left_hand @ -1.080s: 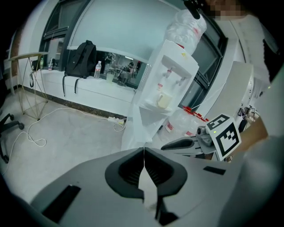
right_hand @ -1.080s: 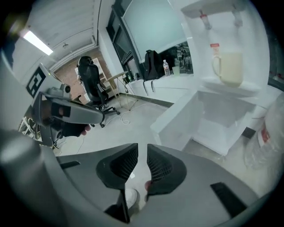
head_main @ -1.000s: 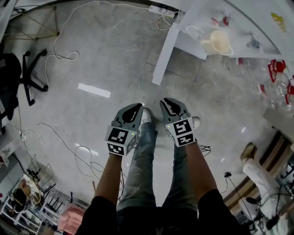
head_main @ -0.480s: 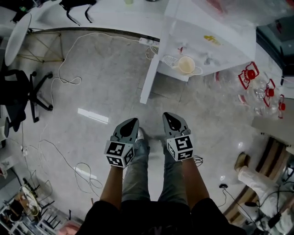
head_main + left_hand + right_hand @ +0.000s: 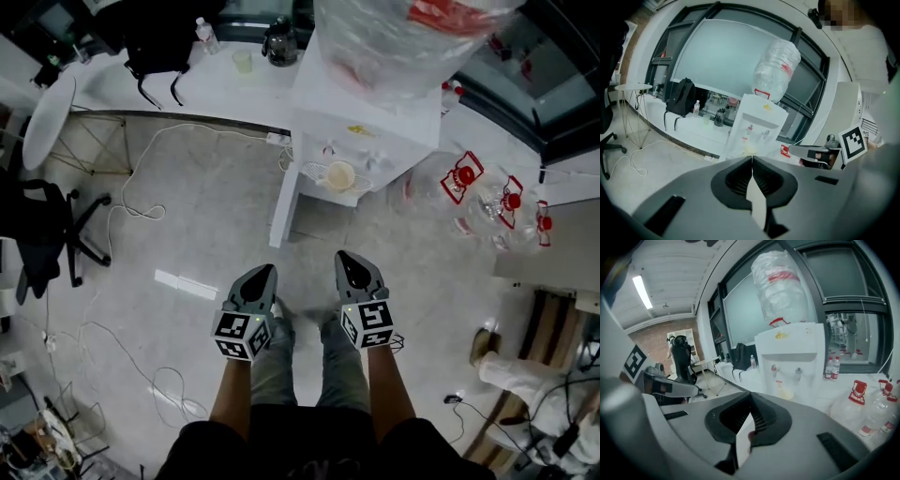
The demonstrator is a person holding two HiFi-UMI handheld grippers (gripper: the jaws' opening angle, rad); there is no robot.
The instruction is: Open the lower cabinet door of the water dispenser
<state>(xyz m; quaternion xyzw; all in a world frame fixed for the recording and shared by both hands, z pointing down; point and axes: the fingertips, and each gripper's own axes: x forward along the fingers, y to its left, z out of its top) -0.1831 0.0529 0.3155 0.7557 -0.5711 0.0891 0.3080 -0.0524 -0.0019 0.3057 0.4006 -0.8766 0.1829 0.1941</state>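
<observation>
My left gripper (image 5: pixel 265 270) with jaws pressed together on nothing, right gripper (image 5: pixel 344 255) the same, both above my legs, water dispenser (image 5: pixel 367 127) well ahead across bare floor, its lower door unclear, cup (image 5: pixel 340 175) under taps, big bottles (image 5: pixel 506 202) rightward, office chair (image 5: pixel 37 234) far left.

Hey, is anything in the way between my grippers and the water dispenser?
Nothing visible: only bare floor lies between the water dispenser and the left gripper or right gripper. A cable lies off left, empty jugs off right.

Left tool (image 5: pixel 265 270), right tool (image 5: pixel 343 256): grey shells, black-white marker cubes (image 5: pixel 242 335); black sleeves (image 5: pixel 192 448), jeans (image 5: pixel 272 366).
</observation>
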